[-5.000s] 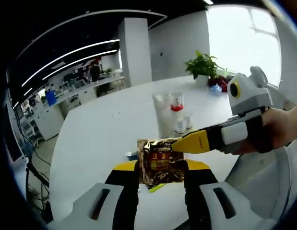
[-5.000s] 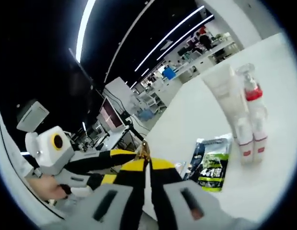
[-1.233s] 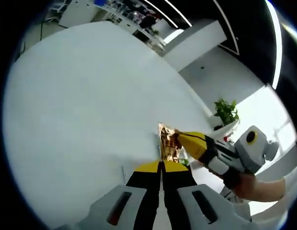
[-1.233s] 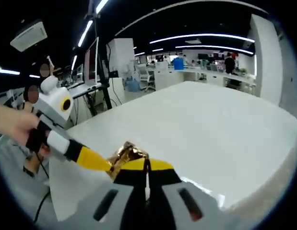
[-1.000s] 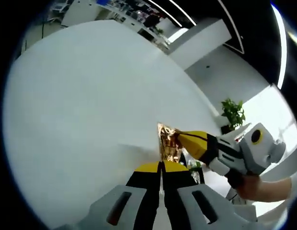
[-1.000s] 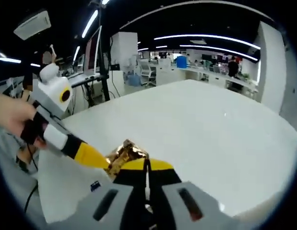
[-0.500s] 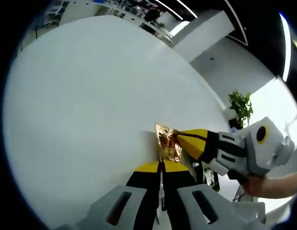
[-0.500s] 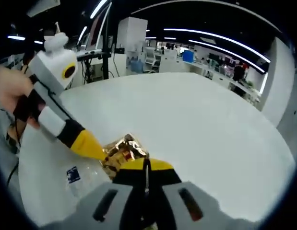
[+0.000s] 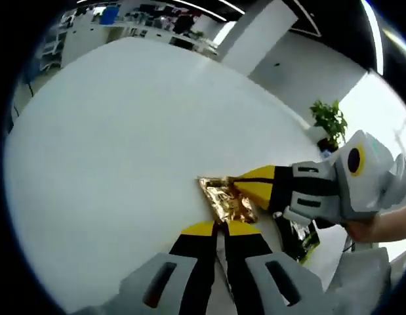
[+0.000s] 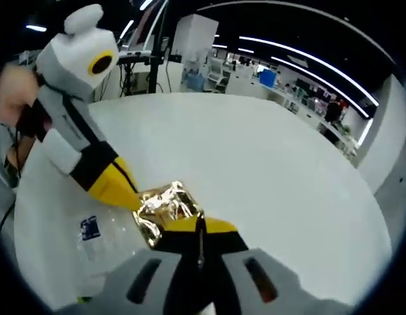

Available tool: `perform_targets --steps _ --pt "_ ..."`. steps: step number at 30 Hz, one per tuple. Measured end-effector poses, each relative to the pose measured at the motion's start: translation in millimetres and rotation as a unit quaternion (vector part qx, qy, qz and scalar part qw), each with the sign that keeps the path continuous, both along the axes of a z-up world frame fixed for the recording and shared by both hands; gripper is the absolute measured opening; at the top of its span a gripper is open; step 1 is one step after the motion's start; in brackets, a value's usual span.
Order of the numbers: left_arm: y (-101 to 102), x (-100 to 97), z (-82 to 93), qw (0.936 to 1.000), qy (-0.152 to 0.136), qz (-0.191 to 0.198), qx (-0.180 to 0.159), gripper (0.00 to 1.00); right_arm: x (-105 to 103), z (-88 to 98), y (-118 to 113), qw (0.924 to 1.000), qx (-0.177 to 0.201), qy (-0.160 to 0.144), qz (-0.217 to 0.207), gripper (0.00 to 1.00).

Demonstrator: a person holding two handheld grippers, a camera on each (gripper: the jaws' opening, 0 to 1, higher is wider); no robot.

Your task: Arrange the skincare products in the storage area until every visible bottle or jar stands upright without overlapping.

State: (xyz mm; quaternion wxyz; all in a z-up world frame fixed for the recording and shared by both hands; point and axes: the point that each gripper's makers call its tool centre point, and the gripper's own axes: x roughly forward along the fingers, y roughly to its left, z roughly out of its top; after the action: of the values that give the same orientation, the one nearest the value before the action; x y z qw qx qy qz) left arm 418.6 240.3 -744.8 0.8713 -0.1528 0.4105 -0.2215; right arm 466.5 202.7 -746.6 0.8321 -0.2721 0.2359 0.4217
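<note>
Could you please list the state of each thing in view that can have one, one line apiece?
Gold foil sachet: crumpled, pinched by both grippers above the white table.
Left gripper: shut on the sachet.
Right gripper: shut on the sachet.
Green-and-black packet: lying flat.
Clear packet with blue label: lying flat.

Over the white table [image 10: 268,164], the right gripper [image 10: 200,226] has its 2 yellow-tipped jaws pressed together on the near edge of a crumpled gold foil packet [image 10: 164,207]. The left gripper [image 10: 127,190] comes in from the left, held in a person's hand [image 10: 16,88], and its yellow tips pinch the packet's opposite edge. Under the packet lies a clear plastic wrapper with a small blue label [image 10: 90,228]. Office desks and strip lights show far behind.
</note>
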Motion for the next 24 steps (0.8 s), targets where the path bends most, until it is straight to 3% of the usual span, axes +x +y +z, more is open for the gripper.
perform_targets --steps 3,6,8,10,12,14,24 --pt "7.5 4.6 3.2 0.9973 -0.031 -0.028 0.059 0.07 0.0 -0.2 -0.1 1.0 -0.003 -0.001 0.002 0.01" --pt "5.4 13.4 14.1 0.9925 -0.072 -0.053 0.084 0.14 -0.1 -0.4 -0.3 1.0 -0.003 0.0 -0.001 0.01" --pt "-1.8 17.3 19.6 0.9853 -0.101 -0.086 0.108 0.14 -0.4 -0.4 -0.3 1.0 -0.004 0.0 -0.004 0.01" --pt "-9.3 19.5 19.2 0.9733 -0.123 -0.125 0.148 0.18 -0.6 -0.4 -0.4 0.9999 -0.007 0.0 -0.008 0.01" --pt "-19.6 18.5 14.1 0.9633 -0.131 -0.161 0.17 0.21 -0.8 -0.4 -0.3 0.9999 -0.01 -0.001 -0.01 0.01" --pt "-26.9 19.2 10.2 0.9571 -0.138 -0.179 0.182 0.21 -0.6 -0.4 -0.6 0.9999 -0.012 -0.001 -0.012 0.01" --pt "-25.9 19.3 0.2 0.9572 -0.122 -0.184 0.187 0.24 -1.6 0.4 -2.2 0.9997 -0.02 -0.004 -0.009 0.01"
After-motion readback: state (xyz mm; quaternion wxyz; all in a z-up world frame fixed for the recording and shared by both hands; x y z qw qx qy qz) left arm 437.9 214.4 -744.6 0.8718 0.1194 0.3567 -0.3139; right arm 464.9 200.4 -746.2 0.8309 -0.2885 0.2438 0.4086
